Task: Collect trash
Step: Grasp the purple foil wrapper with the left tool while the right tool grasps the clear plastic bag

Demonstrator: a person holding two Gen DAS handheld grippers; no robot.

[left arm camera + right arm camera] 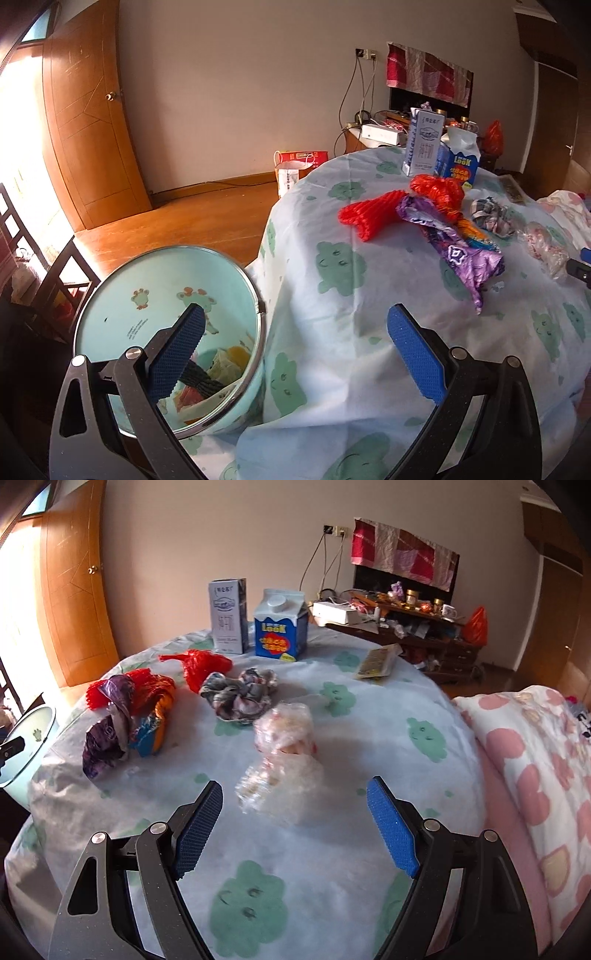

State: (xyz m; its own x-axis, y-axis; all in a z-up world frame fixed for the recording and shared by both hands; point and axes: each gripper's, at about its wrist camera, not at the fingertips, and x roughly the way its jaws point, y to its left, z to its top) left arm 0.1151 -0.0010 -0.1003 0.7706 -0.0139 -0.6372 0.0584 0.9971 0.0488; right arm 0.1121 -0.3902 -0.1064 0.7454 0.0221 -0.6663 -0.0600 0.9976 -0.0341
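My left gripper [295, 332] is open and empty, between the light blue trash bin [110, 291] on the floor and the table edge. The bin holds several scraps. On the table lie red foam netting [373, 218], a purple foil wrapper [465, 254], a crumpled grey paper wad [493, 216] and clear crumpled plastic wrap [546, 251]. My right gripper [295, 801] is open and empty, just in front of the clear plastic wrap [284, 753]. The purple wrapper [110, 734], red netting [203, 664] and paper wad [240, 694] lie beyond it.
A tall grey carton [227, 616] and a blue milk carton [280, 627] stand at the table's far side, with a flat yellow packet [378, 661] to the right. A pink-spotted quilt [535, 775] lies right of the table. A cluttered cabinet [406, 627] stands behind. The bin's edge [33, 738] shows at left.
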